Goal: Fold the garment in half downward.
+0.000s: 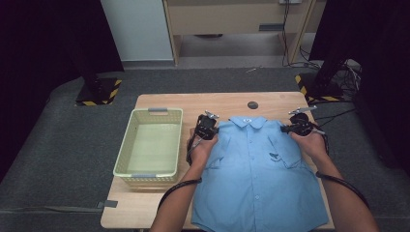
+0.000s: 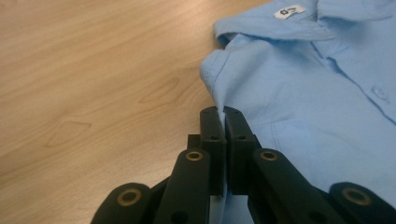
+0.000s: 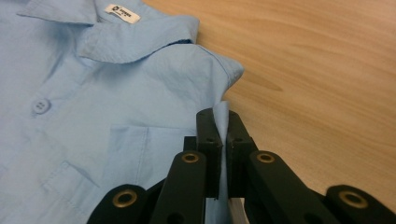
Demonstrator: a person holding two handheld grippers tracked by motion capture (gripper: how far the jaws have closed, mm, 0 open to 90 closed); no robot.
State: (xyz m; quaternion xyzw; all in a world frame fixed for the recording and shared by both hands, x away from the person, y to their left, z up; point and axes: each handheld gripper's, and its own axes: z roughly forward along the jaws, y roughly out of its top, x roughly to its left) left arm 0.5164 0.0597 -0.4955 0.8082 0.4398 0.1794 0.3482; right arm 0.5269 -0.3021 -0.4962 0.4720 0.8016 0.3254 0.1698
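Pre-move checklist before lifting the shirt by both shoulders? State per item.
1. Left gripper shut on cloth: ok, a fold of the shirt sits pinched between its jaws near the shoulder.
2. Right gripper shut on cloth: ok, a fold runs up between its jaws.
3. Grips level and symmetric: ok, both sit at the shoulders either side of the collar.
4. How many cloth layers each grip holds: cannot tell.
5. Shirt buttoned and lying flat: ok, front up on the table.
6. Basket ready: ok, it looks empty, left of the shirt.
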